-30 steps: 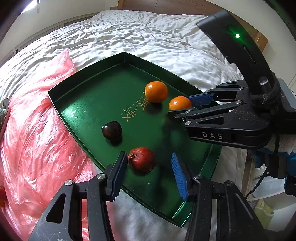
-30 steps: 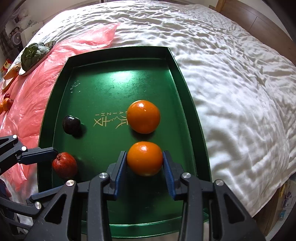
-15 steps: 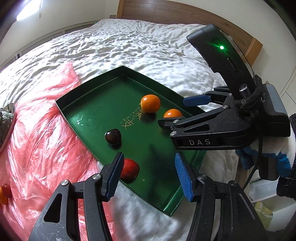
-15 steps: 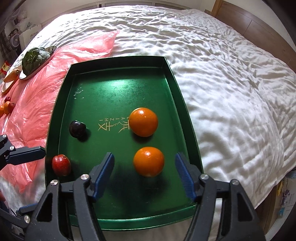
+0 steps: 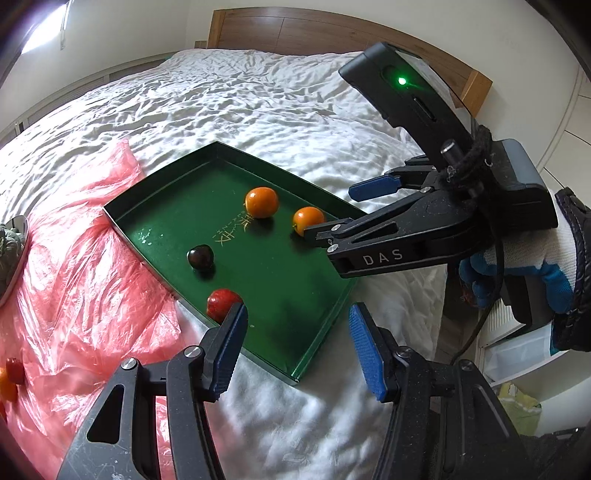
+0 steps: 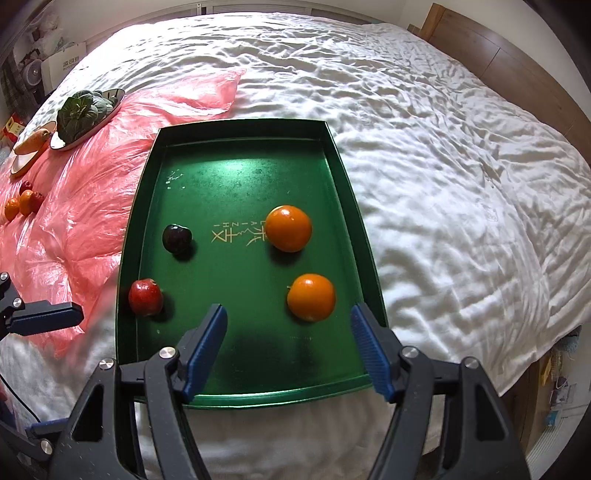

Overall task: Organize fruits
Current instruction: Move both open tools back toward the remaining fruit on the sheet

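A green tray (image 6: 236, 398) lies on the white bed and holds two oranges (image 6: 288, 228) (image 6: 311, 297), a dark plum (image 6: 177, 239) and a red fruit (image 6: 145, 297). The same tray (image 5: 321, 332) shows in the left wrist view with the plum (image 5: 200, 257) and red fruit (image 5: 219, 301). My right gripper (image 6: 290, 334) is open and empty, above the tray's near end, just short of the nearer orange. My left gripper (image 5: 297, 339) is open and empty, above the tray's near corner, beside the red fruit. The right gripper (image 5: 343, 206) also shows in the left wrist view.
A pink plastic sheet (image 6: 74, 206) lies left of the tray. On it are several small red and orange fruits (image 6: 22, 201) and metal plates with leafy greens (image 6: 83, 110) and a carrot (image 6: 31, 142). A wooden headboard (image 5: 332, 33) stands beyond the bed.
My right gripper opened, let go of the nearer orange in the tray, and drew back. My left gripper also drew back from the red fruit and rose.
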`<state>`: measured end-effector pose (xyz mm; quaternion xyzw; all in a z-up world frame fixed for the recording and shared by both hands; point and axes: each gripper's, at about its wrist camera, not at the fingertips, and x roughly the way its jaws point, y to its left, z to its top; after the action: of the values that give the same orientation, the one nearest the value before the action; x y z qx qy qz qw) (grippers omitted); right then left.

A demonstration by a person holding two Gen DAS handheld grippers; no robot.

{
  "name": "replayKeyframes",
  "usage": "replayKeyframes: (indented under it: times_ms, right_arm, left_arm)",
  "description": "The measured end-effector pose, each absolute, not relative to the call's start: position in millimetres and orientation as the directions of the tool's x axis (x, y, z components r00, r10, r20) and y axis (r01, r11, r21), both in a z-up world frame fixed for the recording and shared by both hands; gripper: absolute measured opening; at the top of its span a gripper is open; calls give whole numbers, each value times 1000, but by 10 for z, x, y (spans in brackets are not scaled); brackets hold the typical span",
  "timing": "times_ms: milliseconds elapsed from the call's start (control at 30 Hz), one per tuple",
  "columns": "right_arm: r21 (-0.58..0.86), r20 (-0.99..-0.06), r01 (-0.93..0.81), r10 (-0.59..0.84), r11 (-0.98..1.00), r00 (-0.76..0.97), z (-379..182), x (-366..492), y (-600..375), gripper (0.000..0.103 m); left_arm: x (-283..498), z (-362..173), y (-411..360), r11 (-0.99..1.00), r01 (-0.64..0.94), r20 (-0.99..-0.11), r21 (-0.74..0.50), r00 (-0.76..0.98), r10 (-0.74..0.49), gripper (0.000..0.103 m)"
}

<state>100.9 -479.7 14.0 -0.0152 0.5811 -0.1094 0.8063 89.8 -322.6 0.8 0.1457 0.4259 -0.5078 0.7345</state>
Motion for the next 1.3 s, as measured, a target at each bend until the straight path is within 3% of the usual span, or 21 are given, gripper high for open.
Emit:
replayKeyframes:
  times_ms: [300,700,1300]
  right_arm:
    - [-187,-958,161,-216,969,187,163,515,-4797,103]
    - [-31,-997,-5,-31,999,75,34,108,-4112,103]
    - [143,-965,-299,199,944,169,88,828,-2751,103]
  left_arm:
    - [529,-20,-3109,346,911,-783,-224,44,-620,52]
    - [566,-152,-2409,488,828,-810,-277,72,-582,52]
    - [1009,-278,-927,812,540,-851,-223,298,-432,51]
